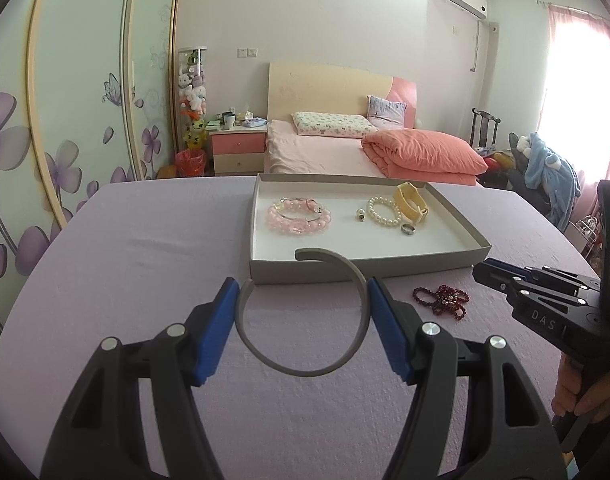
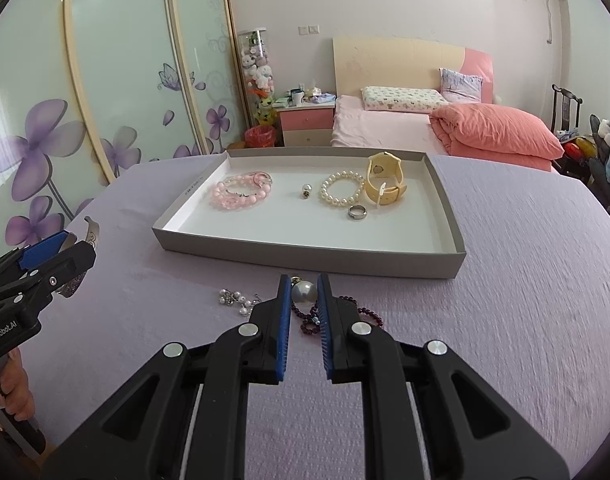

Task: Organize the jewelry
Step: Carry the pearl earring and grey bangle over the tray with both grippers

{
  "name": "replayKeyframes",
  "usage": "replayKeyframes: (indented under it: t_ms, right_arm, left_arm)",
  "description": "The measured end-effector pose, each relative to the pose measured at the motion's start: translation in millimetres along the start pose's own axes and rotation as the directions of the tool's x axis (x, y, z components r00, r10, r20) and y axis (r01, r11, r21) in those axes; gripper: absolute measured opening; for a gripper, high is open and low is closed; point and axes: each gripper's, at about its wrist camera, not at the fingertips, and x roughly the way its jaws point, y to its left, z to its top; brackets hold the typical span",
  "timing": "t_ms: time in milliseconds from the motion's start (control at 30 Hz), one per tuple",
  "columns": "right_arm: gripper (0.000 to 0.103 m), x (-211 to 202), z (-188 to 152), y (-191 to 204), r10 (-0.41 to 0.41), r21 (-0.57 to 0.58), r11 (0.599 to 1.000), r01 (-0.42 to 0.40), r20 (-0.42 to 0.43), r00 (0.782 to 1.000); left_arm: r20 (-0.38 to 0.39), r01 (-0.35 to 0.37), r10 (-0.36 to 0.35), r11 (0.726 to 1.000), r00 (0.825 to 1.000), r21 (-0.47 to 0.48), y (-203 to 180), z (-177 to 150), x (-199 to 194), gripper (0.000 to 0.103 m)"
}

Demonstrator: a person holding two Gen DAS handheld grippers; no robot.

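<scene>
Lavender table carries my grey tray toward its far edge, with a pink bead bracelet, pearl bracelet and ring inside. My left gripper is clamped across an open grey bangle before the tray's near wall. My right gripper pinches a pearl earring there, above dark red beads.
</scene>
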Motion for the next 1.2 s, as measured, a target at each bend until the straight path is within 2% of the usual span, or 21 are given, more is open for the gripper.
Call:
replayKeyframes:
  t_ms: [533, 800, 1000, 1200]
  right_arm:
    - [0.014, 1, 0, -4, 0.008, 0.009, 1.000, -0.008, -0.007, 1.000]
    - [0.014, 0, 37, -15, -0.028, 0.007, 1.000, 0.028, 0.063, 0.998]
    - [0.014, 33, 73, -30, -0.021, 0.054, 0.998, 0.015, 0.118, 0.993]
    - [0.014, 79, 86, -45, -0.012, 0.096, 0.995, 0.006, 0.061, 0.998]
  left_arm:
    - [-0.020, 0.003, -0.003, 1.000, 1.000, 0.000, -1, -1, 10, 0.065]
    - [0.005, 0.005, -0.004, 1.000, 1.000, -0.008, 1, 21, 20, 0.065]
    - [-0.005, -0.002, 0.002, 0.999, 1.000, -0.052, 13, 49, 57, 0.065]
    - [-0.011, -0.013, 0.012, 0.997, 1.000, -0.074, 19, 74, 95, 0.065]
